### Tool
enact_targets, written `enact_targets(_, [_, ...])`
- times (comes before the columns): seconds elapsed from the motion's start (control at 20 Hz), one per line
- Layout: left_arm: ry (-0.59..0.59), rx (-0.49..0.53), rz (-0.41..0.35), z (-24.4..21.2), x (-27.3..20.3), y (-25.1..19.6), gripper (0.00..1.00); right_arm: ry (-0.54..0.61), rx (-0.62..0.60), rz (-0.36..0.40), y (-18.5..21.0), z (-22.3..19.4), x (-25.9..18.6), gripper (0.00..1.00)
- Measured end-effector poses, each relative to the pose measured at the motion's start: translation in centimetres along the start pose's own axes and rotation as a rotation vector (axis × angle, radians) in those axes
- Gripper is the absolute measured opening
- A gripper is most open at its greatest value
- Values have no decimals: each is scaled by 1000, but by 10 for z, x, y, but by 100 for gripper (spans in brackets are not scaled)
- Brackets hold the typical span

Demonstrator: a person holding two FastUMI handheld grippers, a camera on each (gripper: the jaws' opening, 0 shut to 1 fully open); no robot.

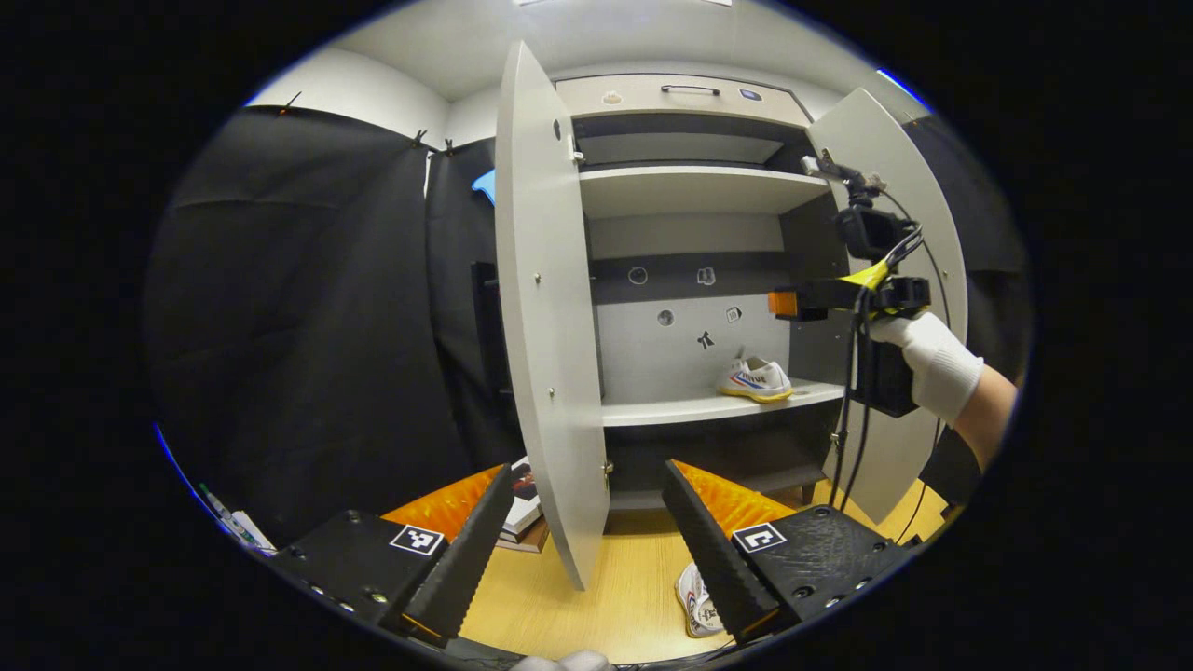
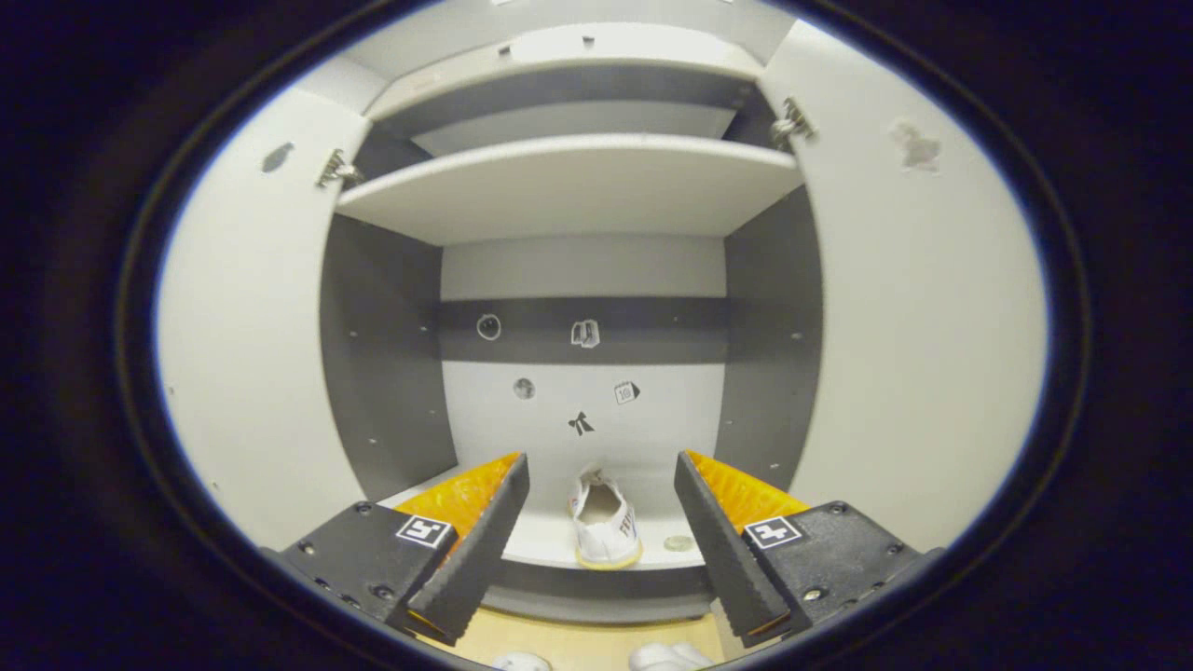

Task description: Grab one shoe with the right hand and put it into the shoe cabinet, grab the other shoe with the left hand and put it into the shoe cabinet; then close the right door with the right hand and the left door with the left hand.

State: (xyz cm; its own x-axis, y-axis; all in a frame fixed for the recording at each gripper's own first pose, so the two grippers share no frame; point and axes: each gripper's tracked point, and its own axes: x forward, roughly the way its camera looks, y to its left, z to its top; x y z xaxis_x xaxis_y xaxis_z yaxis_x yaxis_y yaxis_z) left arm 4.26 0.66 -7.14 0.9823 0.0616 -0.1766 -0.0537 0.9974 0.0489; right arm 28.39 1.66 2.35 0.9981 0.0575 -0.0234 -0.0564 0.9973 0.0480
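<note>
Your left gripper [image 1: 582,550] hangs with its fingers spread wide and nothing between them, aimed at the edge of the cabinet's open left door [image 1: 545,317]. Just right of that edge, low on the wooden floor [image 1: 578,596], lies the second shoe [image 1: 694,601], close beside the inner face of your right-side finger. From this gripper the shoe lies down and slightly right. Only part of it shows, so you cannot read its long axis with confidence; it seems to run roughly away from you.

Farther right and higher, the first shoe [image 1: 755,379] already rests on the cabinet's lower shelf [image 1: 652,408], toward its right end. Your gloved hand [image 1: 932,359] holds the right gripper [image 1: 785,303] above that shelf. In the right gripper view the right gripper [image 2: 601,545] is spread and empty, with that shoe [image 2: 604,522] straight ahead, heel toward you. The left gripper is clearly the nearer one to the floor shoe, so dip it down and right.
</note>
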Motion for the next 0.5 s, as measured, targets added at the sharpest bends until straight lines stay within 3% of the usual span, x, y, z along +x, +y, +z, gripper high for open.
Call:
enact_targets(0.2, [47,-8,-84,-42,2,-32,96,12,55,14,-13,-27,-84,99])
enact_targets(0.5, [198,7,-181,-143,8,-80,97,-32,28,-88,-59,-34,-182,99])
